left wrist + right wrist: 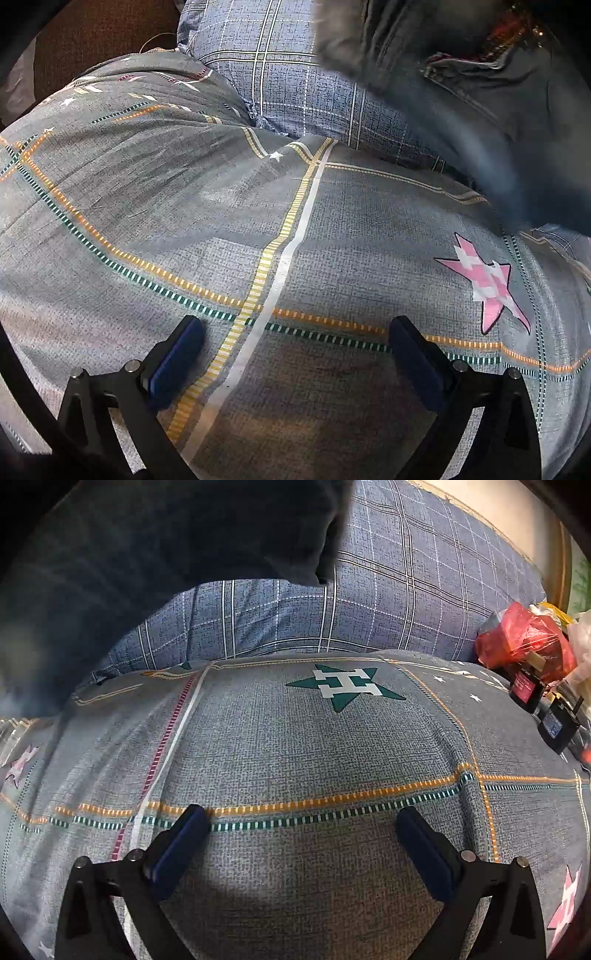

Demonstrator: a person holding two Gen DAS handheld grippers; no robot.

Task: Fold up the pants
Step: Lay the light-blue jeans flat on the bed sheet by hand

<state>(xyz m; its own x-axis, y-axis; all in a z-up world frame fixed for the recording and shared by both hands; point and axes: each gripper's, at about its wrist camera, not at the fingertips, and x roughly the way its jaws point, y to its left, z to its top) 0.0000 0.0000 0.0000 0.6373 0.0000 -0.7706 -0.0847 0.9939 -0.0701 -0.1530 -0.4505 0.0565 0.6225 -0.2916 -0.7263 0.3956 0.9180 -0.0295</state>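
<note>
Jeans (461,92) lie blurred at the far edge of the grey star-print quilt (147,221). I see my left gripper (295,354) and right gripper (303,845) above that quilt, jaws wide apart, gripping nothing.

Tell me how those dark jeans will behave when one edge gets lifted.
The dark jeans will likely flop and drape, given the soft folds they show. The denim looks thick, so probably fairly heavy. They likely won't slide much on the woven bedspread.

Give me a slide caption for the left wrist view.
Open left gripper above the star-patterned quilt, dark jeans at upper right.
</note>
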